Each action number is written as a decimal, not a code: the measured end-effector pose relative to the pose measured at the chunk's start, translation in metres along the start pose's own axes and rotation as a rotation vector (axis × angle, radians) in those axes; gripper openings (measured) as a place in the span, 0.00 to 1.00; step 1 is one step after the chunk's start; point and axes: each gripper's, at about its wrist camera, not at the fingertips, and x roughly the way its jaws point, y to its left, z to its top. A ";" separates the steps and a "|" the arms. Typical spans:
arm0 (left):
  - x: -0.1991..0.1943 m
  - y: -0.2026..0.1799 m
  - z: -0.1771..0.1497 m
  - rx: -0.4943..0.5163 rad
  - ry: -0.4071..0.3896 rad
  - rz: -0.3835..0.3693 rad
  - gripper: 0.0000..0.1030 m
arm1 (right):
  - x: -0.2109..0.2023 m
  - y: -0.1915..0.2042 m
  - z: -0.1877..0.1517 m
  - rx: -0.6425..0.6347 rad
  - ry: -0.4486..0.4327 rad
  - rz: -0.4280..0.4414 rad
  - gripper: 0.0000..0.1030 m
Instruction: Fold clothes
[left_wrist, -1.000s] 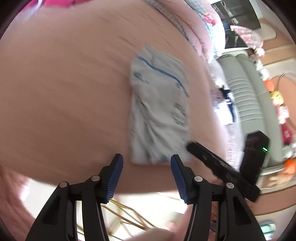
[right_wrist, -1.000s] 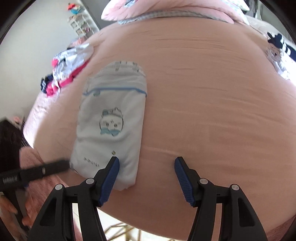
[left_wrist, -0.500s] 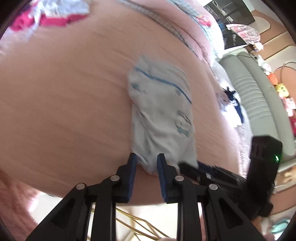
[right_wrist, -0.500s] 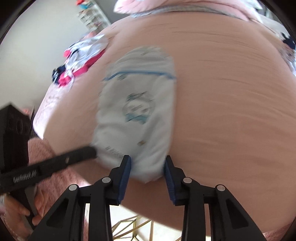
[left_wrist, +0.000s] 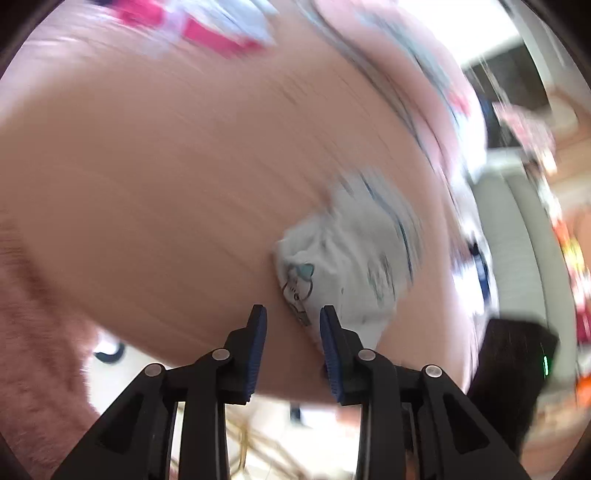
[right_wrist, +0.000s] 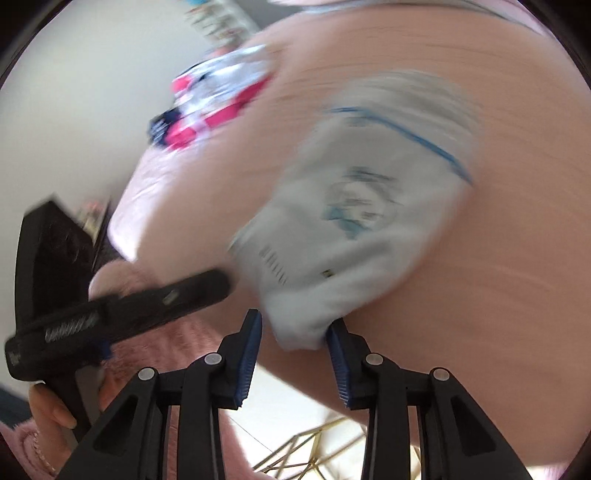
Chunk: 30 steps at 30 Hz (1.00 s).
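A small white garment (left_wrist: 354, 254) with blue trim and a cartoon print lies on the pink bed (left_wrist: 166, 177). Its near end is raised and bunched. My left gripper (left_wrist: 291, 328) is shut on the near left corner, with cloth between its blue pads. In the right wrist view the same garment (right_wrist: 369, 206) hangs from my right gripper (right_wrist: 295, 332), which is shut on the near right corner. The left gripper's black finger (right_wrist: 166, 295) reaches the garment's left edge there. Both views are blurred by motion.
A pile of pink and white clothes (right_wrist: 214, 99) lies at the bed's far left. Pillows and bedding (left_wrist: 424, 74) line the far edge, and a grey sofa (left_wrist: 517, 240) stands to the right. A gold wire frame (right_wrist: 306, 454) is on the floor below. A hand (right_wrist: 48, 406) holds the left gripper.
Both grippers went from open to shut on the garment's near corners. The near end has since come up off the bed and bunched, and both views have swung.
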 end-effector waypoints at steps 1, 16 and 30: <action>-0.005 0.002 -0.002 -0.018 -0.027 -0.004 0.31 | 0.005 0.013 0.002 -0.046 0.014 -0.005 0.34; 0.034 0.000 -0.003 0.020 -0.008 -0.073 0.55 | -0.087 -0.100 0.061 0.134 -0.223 -0.250 0.65; 0.041 -0.017 0.048 0.243 0.035 -0.012 0.15 | -0.034 -0.093 0.078 0.107 -0.039 -0.065 0.49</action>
